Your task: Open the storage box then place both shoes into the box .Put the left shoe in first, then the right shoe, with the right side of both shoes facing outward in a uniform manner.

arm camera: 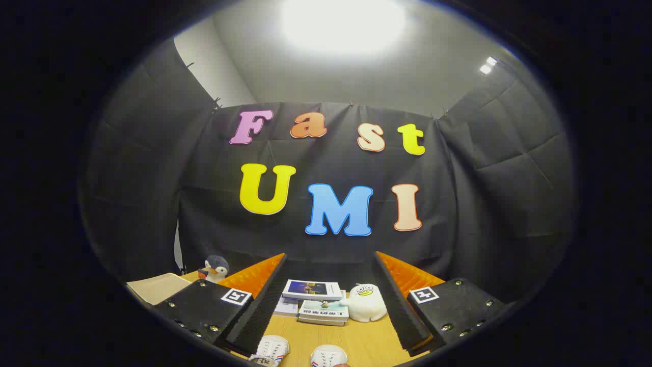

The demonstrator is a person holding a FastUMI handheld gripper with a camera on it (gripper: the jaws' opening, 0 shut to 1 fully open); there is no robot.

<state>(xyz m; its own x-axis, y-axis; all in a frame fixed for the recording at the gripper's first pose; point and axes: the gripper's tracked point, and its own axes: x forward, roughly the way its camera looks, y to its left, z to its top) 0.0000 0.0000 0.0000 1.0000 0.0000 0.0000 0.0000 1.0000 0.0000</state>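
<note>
Gripper view: fingers [326,311] spread wide, holding nothing; shoes [298,351] between them

A ceiling light [342,23] overhead blows out to white glare and a smaller lamp [487,65] glints beside it, leaving the dark cloth walls dim, the wooden table [356,344] evenly lit, and straight lines bowed by fisheye distortion toward the edges.
</note>
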